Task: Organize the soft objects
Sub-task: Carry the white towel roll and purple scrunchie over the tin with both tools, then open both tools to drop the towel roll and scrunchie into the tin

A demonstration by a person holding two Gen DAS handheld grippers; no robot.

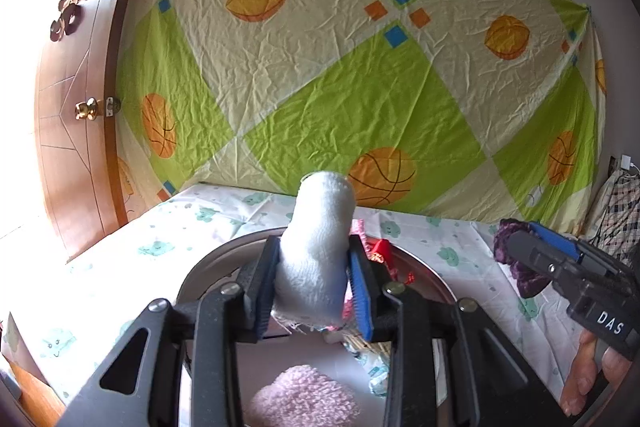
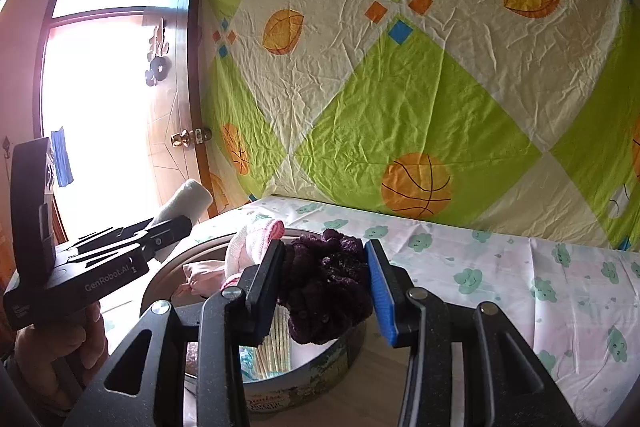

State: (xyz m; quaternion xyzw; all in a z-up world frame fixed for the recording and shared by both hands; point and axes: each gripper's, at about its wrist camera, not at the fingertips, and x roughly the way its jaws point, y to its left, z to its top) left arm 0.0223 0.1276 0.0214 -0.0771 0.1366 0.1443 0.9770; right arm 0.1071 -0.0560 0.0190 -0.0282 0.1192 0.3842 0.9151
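Note:
My left gripper (image 1: pixel 314 279) is shut on a white knitted sock (image 1: pixel 320 243) that stands up between the pads, above a round metal tin (image 1: pixel 208 263). The sock also shows in the right wrist view (image 2: pixel 184 203). My right gripper (image 2: pixel 326 283) is shut on a dark purple fuzzy cloth (image 2: pixel 326 287), held over the tin's rim (image 2: pixel 340 347). That cloth shows in the left wrist view (image 1: pixel 516 259) at the right. The tin holds pink and white soft items (image 2: pixel 248 251) and a fluffy pink piece (image 1: pixel 304 399).
The tin stands on a table covered with a cloud-print cloth (image 2: pixel 520 279). A green and cream sheet with basketballs (image 1: pixel 360 67) hangs behind. A wooden door (image 1: pixel 72 131) stands open at the left. Checked fabric (image 1: pixel 620 207) lies at the far right.

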